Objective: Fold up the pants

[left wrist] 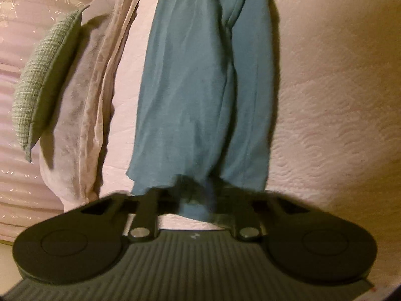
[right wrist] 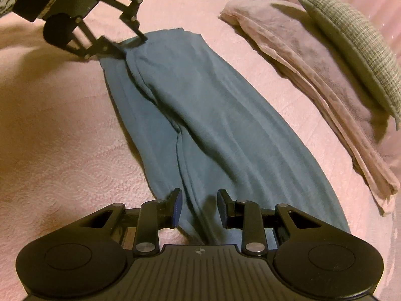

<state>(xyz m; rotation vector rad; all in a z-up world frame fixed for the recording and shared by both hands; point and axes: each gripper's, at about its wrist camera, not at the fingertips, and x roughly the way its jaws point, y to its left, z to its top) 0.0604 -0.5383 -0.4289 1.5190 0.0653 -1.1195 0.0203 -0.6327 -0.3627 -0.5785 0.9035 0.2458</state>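
While stretched over pink quilted bedspread (right wrist: 62, 150), long teal fabric pants (right wrist: 208, 130) cut off by frame.
L gripper (right wrist: 132, 44) pinching far end; tips hidden. R gripper (right wrist: 199, 208) low, jaws spread astride near end.

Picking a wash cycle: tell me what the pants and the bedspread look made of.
Pants: teal, matte, soft knit, probably cotton jersey; they drape in loose rounded folds with no sheen. Bedspread: pink, quilted or embossed cloth, likely cotton or a blend; a raised scalloped pattern shows across it.
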